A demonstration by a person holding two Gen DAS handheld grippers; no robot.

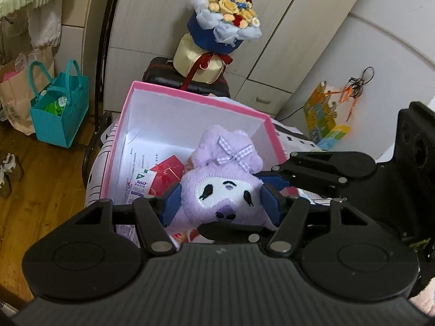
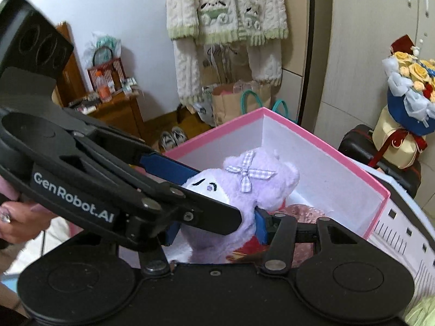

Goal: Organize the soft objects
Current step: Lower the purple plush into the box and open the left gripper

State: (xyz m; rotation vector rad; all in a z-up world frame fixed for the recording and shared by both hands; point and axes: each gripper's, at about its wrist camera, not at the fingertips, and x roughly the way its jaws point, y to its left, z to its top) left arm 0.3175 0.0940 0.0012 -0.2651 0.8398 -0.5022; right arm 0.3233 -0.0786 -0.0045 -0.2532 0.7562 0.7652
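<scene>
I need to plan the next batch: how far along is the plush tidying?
Done: nothing soft visibly stowed yet. In hand: left gripper and right gripper both clamp the purple plush over the pink box. Left: lowering and releasing it.

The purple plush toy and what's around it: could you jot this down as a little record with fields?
toy: purple plush toy with a checked bow
held by: left hand-held gripper and right hand-held gripper, both clamped on it
position: over the open pink box
in box: printed papers and a red packet
behind box: flower bouquet on a dark suitcase
</scene>
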